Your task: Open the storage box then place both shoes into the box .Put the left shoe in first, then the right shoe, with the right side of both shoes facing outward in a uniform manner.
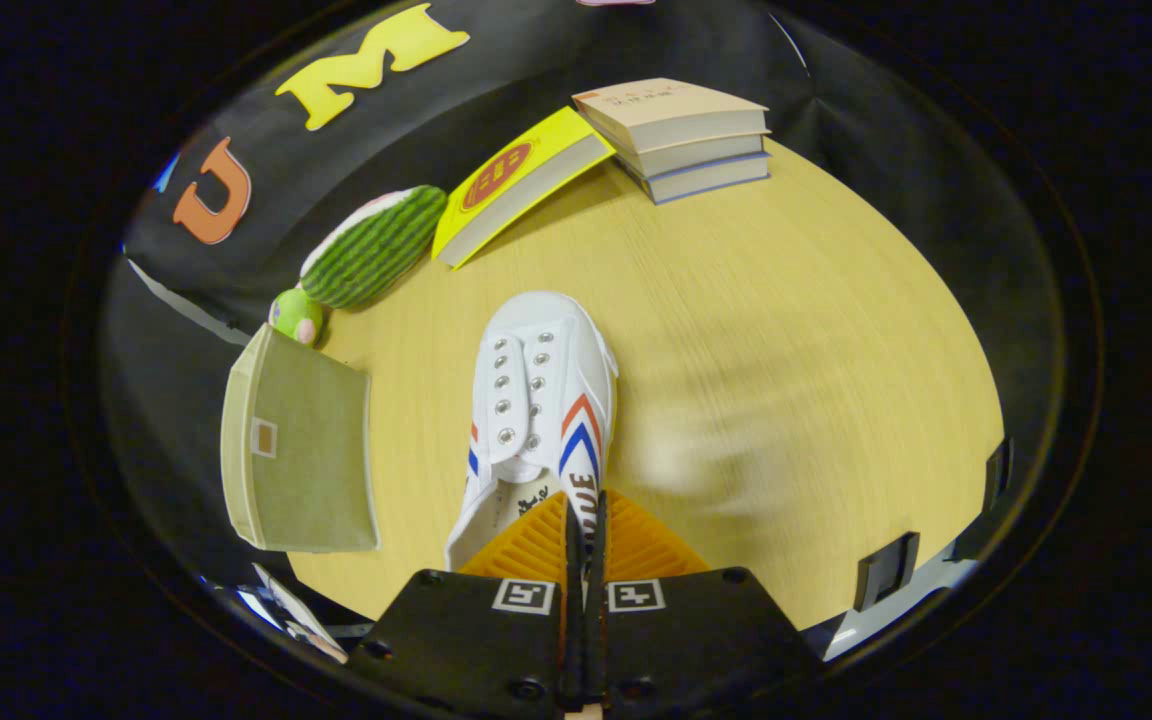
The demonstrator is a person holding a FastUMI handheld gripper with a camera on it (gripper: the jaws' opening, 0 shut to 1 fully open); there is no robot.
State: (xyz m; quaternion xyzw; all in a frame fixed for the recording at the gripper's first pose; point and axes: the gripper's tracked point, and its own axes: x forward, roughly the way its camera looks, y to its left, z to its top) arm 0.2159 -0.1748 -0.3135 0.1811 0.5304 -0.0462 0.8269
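Note:
A white canvas shoe [536,410] with red and blue chevrons hangs above the wooden table [786,330], toe pointing away from me. My gripper [584,520] is shut on the shoe's right side wall near the heel opening, the two fingers pressed close together on the fabric. The olive-green fabric storage box [301,450] stands on the table just left of the shoe, its lid side facing me; whether it is open cannot be told. A blurred pale smear lies on the table to the right of the shoe.
A watermelon-slice plush [376,245] and a small green plush [296,315] lie beyond the box. A yellow book [516,185] leans against a stack of three books [681,135] at the far edge. Black clamps [886,570] sit on the near right edge.

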